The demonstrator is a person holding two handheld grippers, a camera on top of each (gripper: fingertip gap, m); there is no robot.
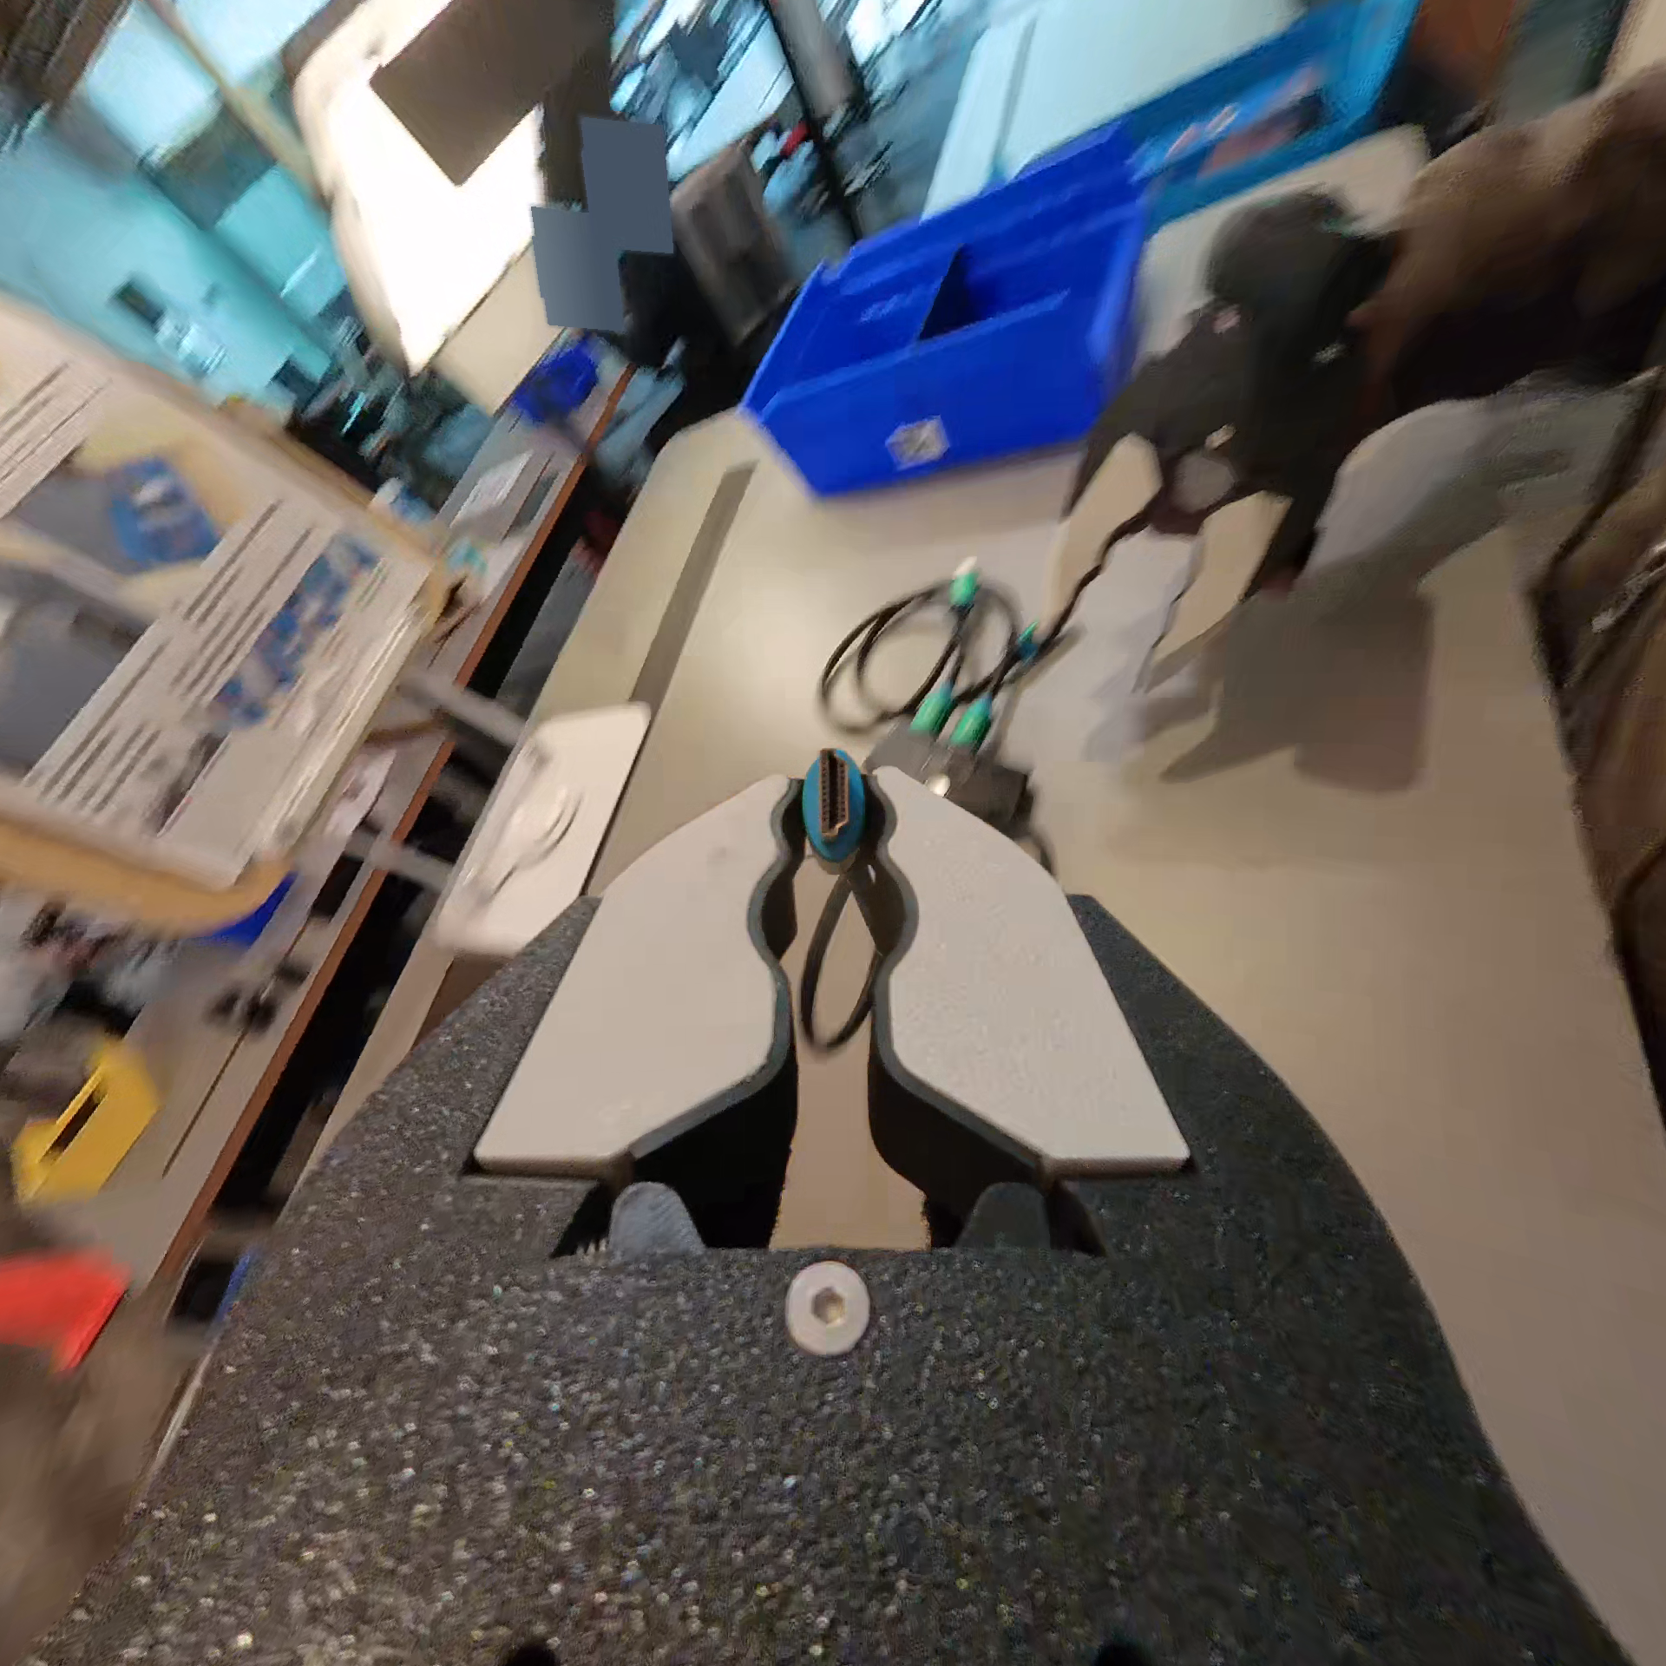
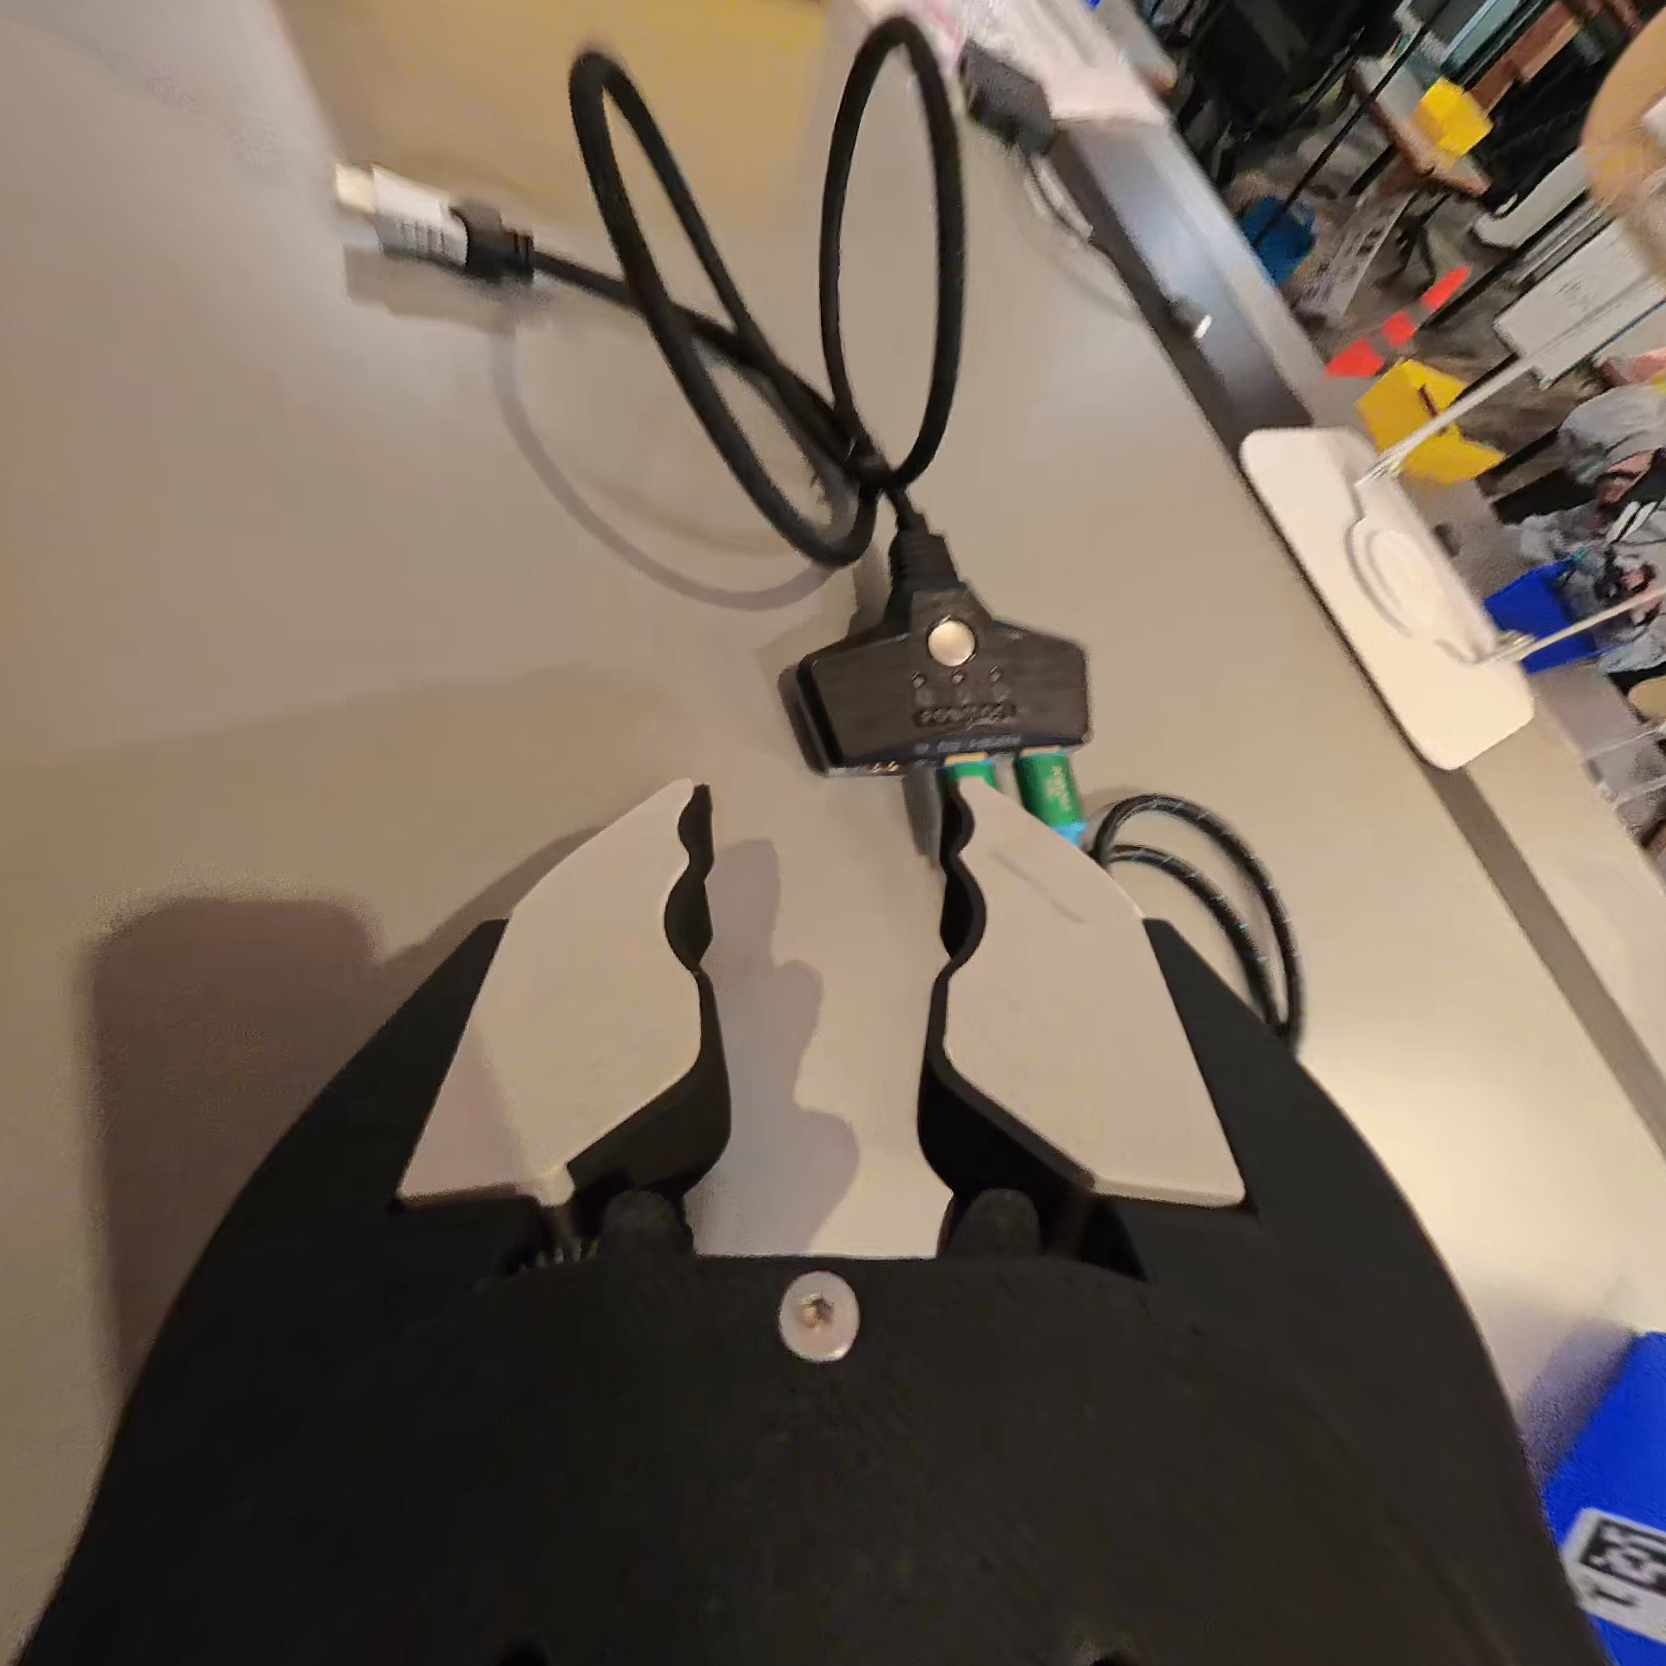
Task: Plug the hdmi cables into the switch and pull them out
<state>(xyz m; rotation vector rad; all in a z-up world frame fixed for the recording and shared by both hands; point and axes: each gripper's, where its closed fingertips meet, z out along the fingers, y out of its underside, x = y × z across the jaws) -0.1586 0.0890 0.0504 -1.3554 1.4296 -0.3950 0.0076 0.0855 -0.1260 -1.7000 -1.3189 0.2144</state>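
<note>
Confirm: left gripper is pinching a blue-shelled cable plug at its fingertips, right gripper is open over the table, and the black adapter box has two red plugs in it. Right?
One thing is off: the plugs in the black adapter box are green, not red, as the right wrist view shows. The rest stands: the left gripper pinches the blue-shelled plug, and the right gripper is open over the table.

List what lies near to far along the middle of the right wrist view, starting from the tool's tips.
Open right tool, nothing between its fingers → green plugs → black switch box with a round silver button → looped black cable → silver-and-black connector.
</note>
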